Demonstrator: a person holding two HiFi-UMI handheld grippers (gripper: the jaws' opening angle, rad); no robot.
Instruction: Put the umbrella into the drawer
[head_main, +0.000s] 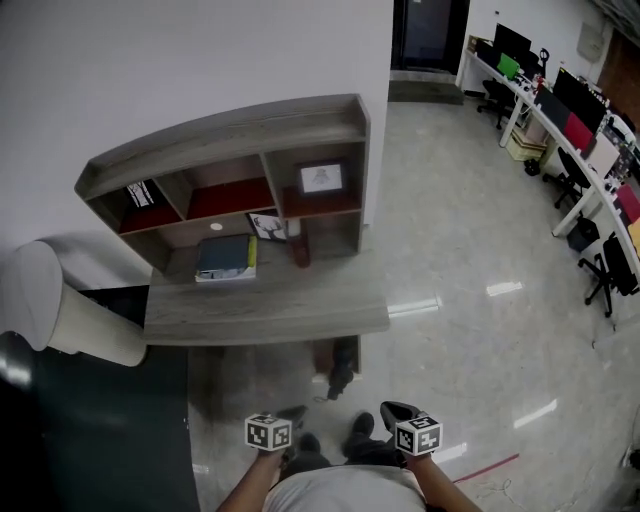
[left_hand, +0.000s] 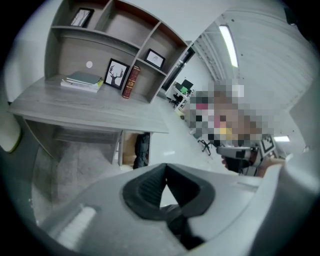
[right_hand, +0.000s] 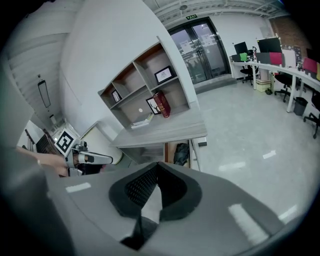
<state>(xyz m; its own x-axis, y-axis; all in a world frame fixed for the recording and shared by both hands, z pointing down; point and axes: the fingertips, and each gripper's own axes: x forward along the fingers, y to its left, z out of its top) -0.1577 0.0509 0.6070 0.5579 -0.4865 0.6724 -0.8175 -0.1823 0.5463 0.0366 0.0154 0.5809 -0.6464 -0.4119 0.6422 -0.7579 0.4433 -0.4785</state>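
Observation:
A dark folded umbrella (head_main: 342, 368) sits in the open wooden compartment under the right end of the grey desk (head_main: 270, 315). It also shows in the left gripper view as a dark umbrella (left_hand: 141, 150) and in the right gripper view as a dark umbrella (right_hand: 181, 153). Both grippers are well back from the desk, close to the person's body. My left gripper (head_main: 292, 412) has its pads (left_hand: 150, 187) closed tip to tip with nothing between them. My right gripper (head_main: 393, 408) looks the same, its pads (right_hand: 140, 187) meeting and empty.
A shelf unit (head_main: 240, 150) stands on the desk with a stack of books (head_main: 226, 257), a red book (head_main: 300, 245) and picture frames (head_main: 321, 178). A white cylinder (head_main: 60, 310) and a dark cabinet (head_main: 90, 420) stand at left. Office desks and chairs (head_main: 580, 170) line the far right across the glossy floor.

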